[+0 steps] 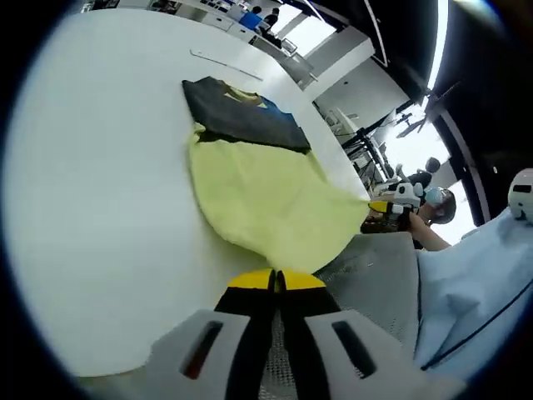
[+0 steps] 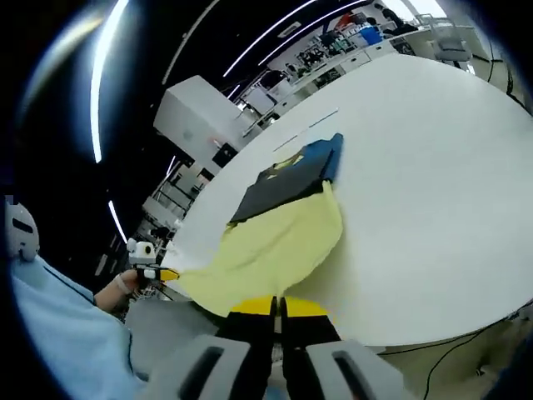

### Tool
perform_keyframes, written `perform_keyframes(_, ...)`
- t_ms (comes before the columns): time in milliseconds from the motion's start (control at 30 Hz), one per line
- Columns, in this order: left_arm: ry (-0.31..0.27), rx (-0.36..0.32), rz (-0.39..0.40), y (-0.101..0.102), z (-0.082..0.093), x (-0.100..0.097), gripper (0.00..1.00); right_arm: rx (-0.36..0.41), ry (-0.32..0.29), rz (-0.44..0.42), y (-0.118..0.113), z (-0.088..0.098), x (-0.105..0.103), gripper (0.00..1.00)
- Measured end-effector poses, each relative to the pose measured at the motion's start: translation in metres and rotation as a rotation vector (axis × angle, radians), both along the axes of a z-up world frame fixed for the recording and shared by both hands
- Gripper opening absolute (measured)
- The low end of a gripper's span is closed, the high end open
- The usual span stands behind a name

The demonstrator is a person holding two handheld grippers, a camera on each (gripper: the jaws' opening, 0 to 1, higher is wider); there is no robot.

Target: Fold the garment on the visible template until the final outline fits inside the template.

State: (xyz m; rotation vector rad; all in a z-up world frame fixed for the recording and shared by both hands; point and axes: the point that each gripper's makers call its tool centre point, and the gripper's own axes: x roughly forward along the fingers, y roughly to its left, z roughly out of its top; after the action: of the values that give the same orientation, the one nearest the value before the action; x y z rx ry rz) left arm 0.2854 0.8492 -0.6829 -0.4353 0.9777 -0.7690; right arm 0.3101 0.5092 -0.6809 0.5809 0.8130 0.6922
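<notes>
**A yellow and dark garment on a big white table**

A big white table holds the garment. Far behind it are desks and shelves, and long bright lights run across the dark ceiling. Nothing lies on top of the garment.

In the left gripper view, the left gripper has its yellow tips pressed together right at the near edge of the yellow cloth. I cannot tell if cloth is pinched between them. Off to the right, the right gripper meets a stretched-out corner of the cloth, with a hand behind it. A pale blue sleeve fills that side (it belongs to the person).

The right gripper view shows the garment from the other side. The right gripper is closed too, touching the yellow edge. The left gripper shows at the cloth's far corner. A white cabinet stands past the table.

The dark part of the garment lies farthest from both grippers.
</notes>
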Motion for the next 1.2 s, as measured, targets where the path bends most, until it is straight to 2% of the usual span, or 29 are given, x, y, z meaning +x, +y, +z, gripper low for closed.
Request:
perform_keyframes(167, -0.099, -0.028, 0.022, 0.001, 0.033, 0.041, 0.00, 0.031, -0.051, -0.007, 0.001, 0.027, 0.030, 0.00)
perform_keyframes(267, -0.139, -0.037, 0.051, 0.009, 0.044, 0.071, 0.00, 0.037, -0.068, -0.005, 0.002, 0.038, 0.052, 0.00)
perform_keyframes(367, -0.178, -0.063, 0.086, 0.013, 0.057, 0.098, 0.00, -0.005, -0.111, 0.026, 0.002, 0.048, 0.074, 0.00)
perform_keyframes(467, -0.250, -0.061, 0.133, 0.020, 0.069, 0.130, 0.00, -0.008, -0.143, 0.025, 0.002, 0.061, 0.098, 0.00)
perform_keyframes(533, -0.268, -0.082, 0.148, 0.021, 0.074, 0.142, 0.00, 0.001, -0.164, 0.025, 0.005, 0.071, 0.116, 0.00)
perform_keyframes(567, -0.298, -0.092, 0.180, 0.022, 0.080, 0.156, 0.00, 0.009, -0.181, 0.023, 0.006, 0.076, 0.128, 0.00)
perform_keyframes(600, -0.299, -0.113, 0.206, 0.022, 0.083, 0.164, 0.00, 0.011, -0.190, 0.028, 0.007, 0.079, 0.135, 0.00)
perform_keyframes(633, -0.301, -0.121, 0.214, 0.023, 0.085, 0.170, 0.00, 0.000, -0.210, 0.032, 0.008, 0.082, 0.146, 0.00)
perform_keyframes(767, -0.364, -0.060, 0.245, 0.025, 0.084, 0.201, 0.00, -0.023, -0.235, 0.033, 0.012, 0.085, 0.181, 0.00)
perform_keyframes(833, -0.362, -0.069, 0.271, 0.024, 0.083, 0.215, 0.00, -0.023, -0.268, 0.048, 0.018, 0.088, 0.196, 0.00)
perform_keyframes(1033, -0.370, -0.072, 0.310, 0.020, 0.077, 0.252, 0.00, -0.085, -0.283, 0.055, 0.024, 0.080, 0.235, 0.00)
perform_keyframes(1200, -0.380, -0.037, 0.347, 0.021, 0.070, 0.270, 0.00, -0.110, -0.302, 0.030, 0.022, 0.078, 0.264, 0.00)
